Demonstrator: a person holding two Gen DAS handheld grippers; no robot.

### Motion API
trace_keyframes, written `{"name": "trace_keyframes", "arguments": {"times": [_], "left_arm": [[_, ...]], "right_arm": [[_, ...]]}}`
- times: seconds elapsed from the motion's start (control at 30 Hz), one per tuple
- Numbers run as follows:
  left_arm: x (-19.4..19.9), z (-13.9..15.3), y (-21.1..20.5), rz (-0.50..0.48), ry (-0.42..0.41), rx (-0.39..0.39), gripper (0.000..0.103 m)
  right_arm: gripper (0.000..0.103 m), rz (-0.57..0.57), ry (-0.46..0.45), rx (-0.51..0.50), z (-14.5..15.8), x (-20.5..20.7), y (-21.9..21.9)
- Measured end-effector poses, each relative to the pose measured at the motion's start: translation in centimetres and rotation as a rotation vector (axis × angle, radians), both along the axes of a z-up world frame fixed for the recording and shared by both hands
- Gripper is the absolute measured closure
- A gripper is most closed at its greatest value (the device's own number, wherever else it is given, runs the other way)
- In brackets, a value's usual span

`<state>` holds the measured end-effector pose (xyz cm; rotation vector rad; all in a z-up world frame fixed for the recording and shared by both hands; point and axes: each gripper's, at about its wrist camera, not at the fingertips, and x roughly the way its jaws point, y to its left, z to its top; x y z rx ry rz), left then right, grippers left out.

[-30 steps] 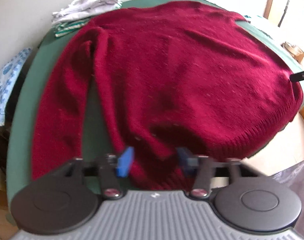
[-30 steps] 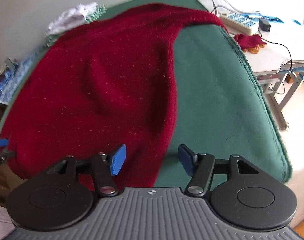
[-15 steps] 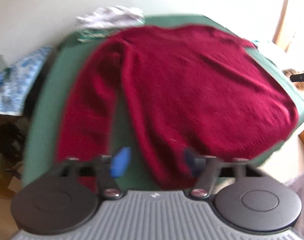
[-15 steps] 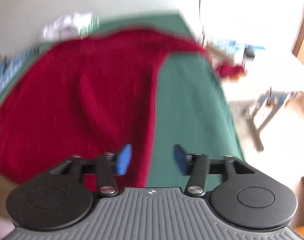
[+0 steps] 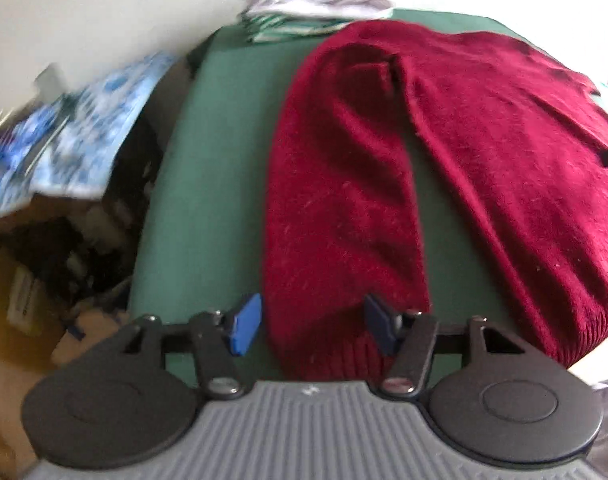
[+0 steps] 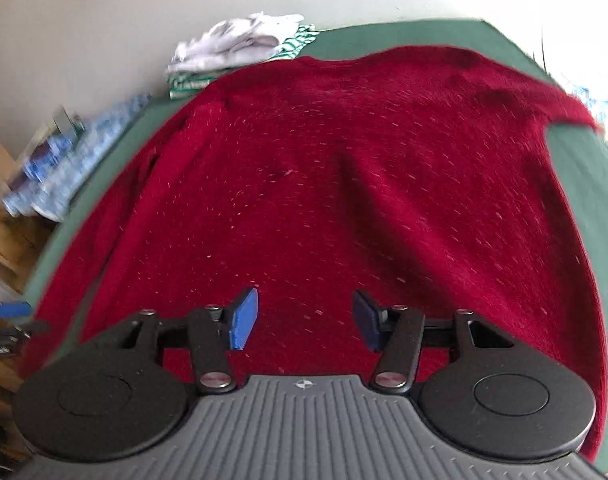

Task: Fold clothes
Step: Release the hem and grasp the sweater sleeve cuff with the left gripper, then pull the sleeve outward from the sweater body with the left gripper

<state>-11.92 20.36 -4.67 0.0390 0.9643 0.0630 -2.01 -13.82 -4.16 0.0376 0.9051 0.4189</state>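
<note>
A dark red knitted sweater (image 6: 343, 184) lies spread flat on a green table cover (image 5: 208, 184). Its left sleeve (image 5: 339, 208) runs down toward me in the left wrist view, with the ribbed cuff (image 5: 339, 352) between the blue pads of my open left gripper (image 5: 309, 328). My right gripper (image 6: 304, 320) stands open just above the middle of the sweater's body near the hem, with nothing between its fingers. The left gripper's blue fingertip (image 6: 12, 310) shows at the far left edge of the right wrist view.
A stack of folded white and green-striped clothes (image 6: 240, 52) sits at the table's far edge by the wall. A blue-and-white patterned cloth (image 5: 84, 136) lies over cardboard boxes (image 5: 32, 288) left of the table. Bare green cover (image 6: 579, 160) shows right of the sweater.
Both grippers have swung left. The left one went from the sweater's bottom hem to the left sleeve's cuff. The right one went from the sweater's right edge to over the body's middle.
</note>
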Motion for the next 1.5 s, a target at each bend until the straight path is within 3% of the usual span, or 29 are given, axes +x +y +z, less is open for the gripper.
{"name": "trace_keyframes", "arguments": {"times": [0.07, 0.17, 0.27, 0.33, 0.47, 0.7, 1.17, 1.5], "left_arm": [[0.8, -0.1, 0.1, -0.020, 0.003, -0.015, 0.040], [2.0, -0.1, 0.2, -0.050, 0.009, -0.037, 0.044], [3.2, -0.2, 0.4, -0.080, 0.014, -0.059, 0.064], [4.0, -0.3, 0.5, -0.099, 0.017, -0.073, 0.081], [4.6, -0.3, 1.1, -0.109, 0.019, -0.115, 0.092], [5.4, 0.0, 2.1, -0.115, 0.035, -0.097, 0.094], [9.7, 3.2, 6.0, 0.089, -0.053, 0.099, 0.097], [13.4, 4.3, 11.1, 0.233, -0.080, 0.117, 0.096]], "right_arm": [[0.047, -0.002, -0.012, -0.065, -0.1, 0.1, 2.2], [0.045, -0.042, 0.050, -0.096, -0.2, 1.0, 3.8], [0.042, -0.128, 0.113, -0.088, -0.7, 1.7, 5.5], [0.033, -0.200, 0.148, -0.093, -0.8, 2.3, 6.5], [0.031, -0.322, 0.170, -0.052, 0.0, 3.4, 8.2], [0.028, -0.405, 0.135, -0.077, 1.5, 5.6, 10.4], [0.028, -0.263, 0.130, -0.150, 1.2, 8.3, 11.7], [0.028, -0.244, 0.153, -0.154, 1.2, 9.1, 11.7]]}}
